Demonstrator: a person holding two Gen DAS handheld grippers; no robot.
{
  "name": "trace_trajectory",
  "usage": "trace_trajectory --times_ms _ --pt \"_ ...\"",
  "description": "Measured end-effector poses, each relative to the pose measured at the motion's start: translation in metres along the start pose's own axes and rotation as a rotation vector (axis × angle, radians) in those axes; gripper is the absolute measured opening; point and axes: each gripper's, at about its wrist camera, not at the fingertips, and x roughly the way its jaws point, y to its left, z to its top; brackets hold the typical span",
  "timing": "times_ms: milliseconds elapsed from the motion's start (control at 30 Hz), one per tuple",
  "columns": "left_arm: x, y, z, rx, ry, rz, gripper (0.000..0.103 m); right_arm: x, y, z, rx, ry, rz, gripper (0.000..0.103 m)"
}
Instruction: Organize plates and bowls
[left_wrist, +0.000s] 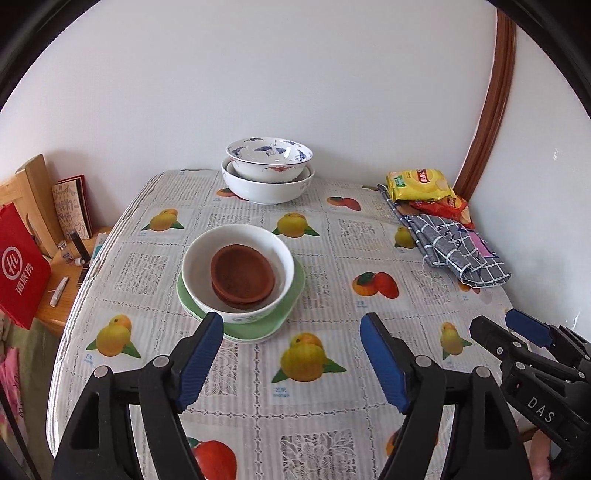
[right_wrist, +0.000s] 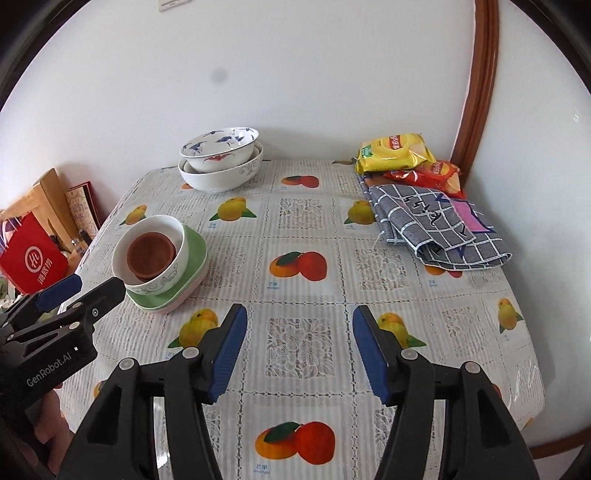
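A small brown dish (left_wrist: 242, 276) (right_wrist: 150, 253) lies inside a white bowl (left_wrist: 199, 258) (right_wrist: 177, 273), which sits on stacked green plates (left_wrist: 266, 321) (right_wrist: 194, 254) on the table. At the back by the wall, a blue-patterned bowl (left_wrist: 269, 154) (right_wrist: 218, 146) rests in a larger white bowl (left_wrist: 267, 188) (right_wrist: 218, 181). My left gripper (left_wrist: 291, 325) (right_wrist: 96, 286) hovers just in front of the green plates, open and empty. My right gripper (right_wrist: 300, 317) (left_wrist: 502, 325) is open and empty above the bare tablecloth, to the right of the stack.
Yellow and red snack bags (right_wrist: 395, 151) (left_wrist: 421, 184) and a folded grey checked cloth (right_wrist: 439, 229) (left_wrist: 458, 251) lie at the table's right back. A red paper bag (left_wrist: 20, 266) (right_wrist: 33, 258) and small items sit on a wooden side table (left_wrist: 55, 306) left of the fruit-print tablecloth (right_wrist: 306, 229).
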Motion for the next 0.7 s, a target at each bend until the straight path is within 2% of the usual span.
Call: trace_trajectory --times_ms 33,67,133,233,367,700 --pt "-0.004 -0.004 -0.002 0.002 0.0 -0.007 0.077 -0.005 -0.003 -0.003 0.008 -0.001 0.001 0.061" --pt "-0.009 -0.008 -0.004 0.001 -0.005 -0.012 0.079 -0.01 -0.006 -0.006 0.016 -0.004 0.0 0.07" --pt "-0.017 -0.016 -0.007 0.005 -0.008 -0.017 0.08 -0.02 -0.013 -0.011 0.032 -0.024 -0.009 0.08" --pt "-0.027 -0.028 -0.01 0.038 -0.017 -0.013 0.081 -0.034 -0.022 -0.017 0.045 -0.045 -0.018 0.088" --pt "-0.038 -0.036 -0.011 0.053 -0.037 0.005 0.084 -0.048 -0.033 -0.021 0.057 -0.063 -0.035 0.094" --pt "-0.055 -0.05 -0.015 0.062 -0.055 -0.025 0.086 -0.064 -0.048 -0.029 0.073 -0.082 -0.074 0.094"
